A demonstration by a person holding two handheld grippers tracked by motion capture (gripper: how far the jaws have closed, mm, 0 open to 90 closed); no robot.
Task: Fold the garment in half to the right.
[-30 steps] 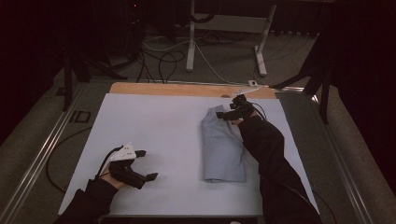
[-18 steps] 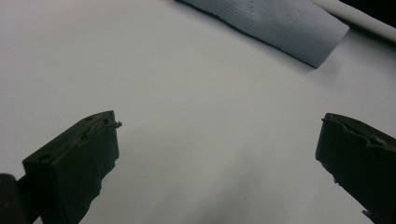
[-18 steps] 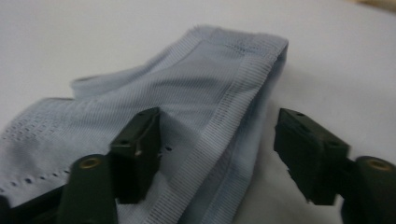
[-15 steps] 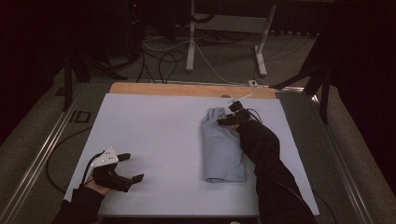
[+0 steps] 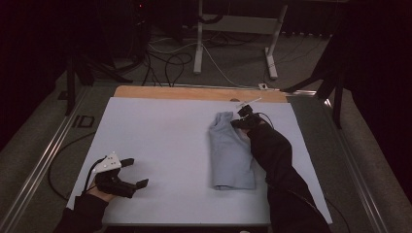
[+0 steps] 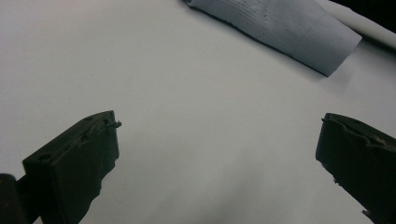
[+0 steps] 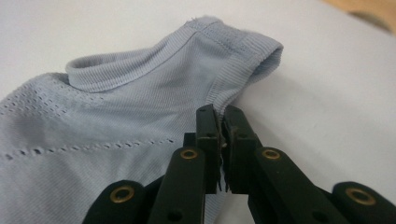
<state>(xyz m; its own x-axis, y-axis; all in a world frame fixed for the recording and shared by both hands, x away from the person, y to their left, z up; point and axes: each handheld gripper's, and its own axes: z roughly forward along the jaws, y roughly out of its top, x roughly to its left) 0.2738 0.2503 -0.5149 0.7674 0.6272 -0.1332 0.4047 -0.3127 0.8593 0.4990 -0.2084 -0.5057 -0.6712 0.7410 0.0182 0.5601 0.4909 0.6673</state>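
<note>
High view shows our folded grey shirt [image 5: 231,153] lying toward the table's [image 5: 160,126] right edge, our right gripper [image 5: 241,121] at its far end and our left gripper [image 5: 132,174] parked near the front-left corner. Left gripper view has its jaws spread wide over bare surface, idle. Right gripper view has the jaws, which have just been closing, pinched on the shirt's edge beside the collar [image 7: 116,77], likely to lift or fold it.
</note>
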